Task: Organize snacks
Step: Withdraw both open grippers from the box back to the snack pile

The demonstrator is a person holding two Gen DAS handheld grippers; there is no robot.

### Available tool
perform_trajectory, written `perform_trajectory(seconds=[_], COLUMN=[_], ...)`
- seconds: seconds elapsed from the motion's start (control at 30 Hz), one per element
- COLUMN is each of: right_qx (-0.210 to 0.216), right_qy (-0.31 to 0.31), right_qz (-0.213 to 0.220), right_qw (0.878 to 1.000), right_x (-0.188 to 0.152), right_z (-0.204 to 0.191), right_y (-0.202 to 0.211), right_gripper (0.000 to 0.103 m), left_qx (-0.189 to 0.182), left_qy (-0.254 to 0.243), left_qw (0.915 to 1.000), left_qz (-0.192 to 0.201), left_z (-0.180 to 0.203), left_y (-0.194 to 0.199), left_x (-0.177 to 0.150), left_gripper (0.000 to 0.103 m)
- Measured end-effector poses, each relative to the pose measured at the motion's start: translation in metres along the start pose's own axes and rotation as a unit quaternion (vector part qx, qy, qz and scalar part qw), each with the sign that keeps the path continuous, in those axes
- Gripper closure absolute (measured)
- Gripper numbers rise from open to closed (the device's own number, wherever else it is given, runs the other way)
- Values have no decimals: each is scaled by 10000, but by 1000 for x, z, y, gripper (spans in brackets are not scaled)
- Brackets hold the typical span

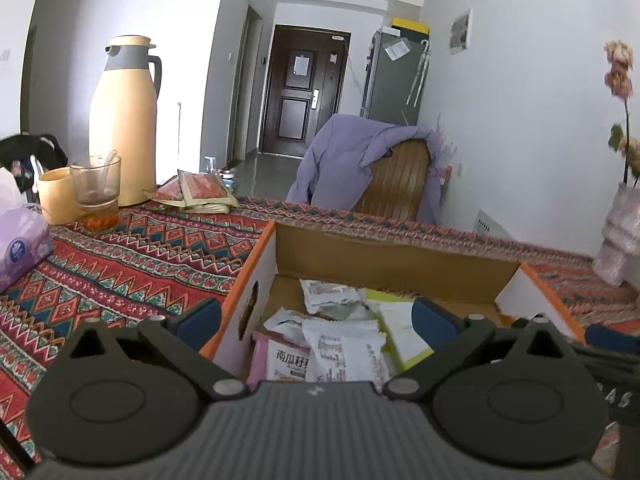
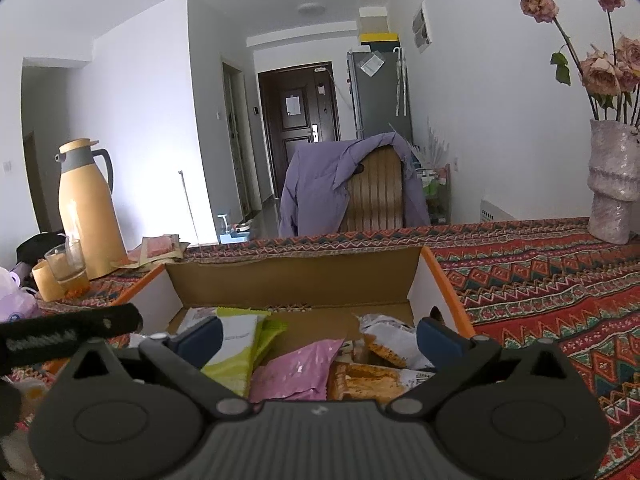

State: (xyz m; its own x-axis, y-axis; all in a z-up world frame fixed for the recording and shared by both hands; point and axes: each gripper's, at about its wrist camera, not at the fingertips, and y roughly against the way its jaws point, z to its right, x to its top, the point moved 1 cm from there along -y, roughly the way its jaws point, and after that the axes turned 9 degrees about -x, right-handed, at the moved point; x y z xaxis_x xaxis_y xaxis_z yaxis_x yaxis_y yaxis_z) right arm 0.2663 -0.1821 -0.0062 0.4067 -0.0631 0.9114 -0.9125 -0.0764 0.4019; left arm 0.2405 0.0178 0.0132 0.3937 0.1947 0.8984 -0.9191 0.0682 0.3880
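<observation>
Both grippers are hanging released — the left gripper (image 1: 316,316) and right gripper (image 2: 318,338) gaping over the orange-edged cardboard box (image 1: 394,264), crinkly snack packets (image 2: 294,372) heaped just ahead — risking a finger snagging the box wall and dragging it.

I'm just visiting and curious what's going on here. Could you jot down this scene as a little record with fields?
Setting: table with a patterned cloth
Container: open cardboard box, holding snack packets
Snacks seen: pink packet, green-and-white packet, white printed packet
Left gripper: jaws wide open, empty, over the box
Right gripper: jaws wide open, empty, over the box
Elsewhere on table: yellow thermos, glass, vase of flowers
</observation>
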Motion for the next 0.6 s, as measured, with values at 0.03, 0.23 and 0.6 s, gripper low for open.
perform_trajectory(seconds=[0.03, 0.23, 0.6], right_qx=[0, 114, 101], right_qy=[7, -82, 163], right_qz=[34, 193, 298], right_qw=[10000, 9997, 9994], right_x=[2, 19, 10], right_z=[0, 3, 4], right_y=[4, 34, 87], right_gripper=[0, 0, 0], left_qx=[-14, -83, -85], left_qy=[47, 129, -13], left_qw=[10000, 9997, 9999], left_qz=[34, 180, 133], left_z=[0, 2, -4], left_y=[7, 38, 83], left_x=[5, 24, 13], left_gripper=[0, 0, 0])
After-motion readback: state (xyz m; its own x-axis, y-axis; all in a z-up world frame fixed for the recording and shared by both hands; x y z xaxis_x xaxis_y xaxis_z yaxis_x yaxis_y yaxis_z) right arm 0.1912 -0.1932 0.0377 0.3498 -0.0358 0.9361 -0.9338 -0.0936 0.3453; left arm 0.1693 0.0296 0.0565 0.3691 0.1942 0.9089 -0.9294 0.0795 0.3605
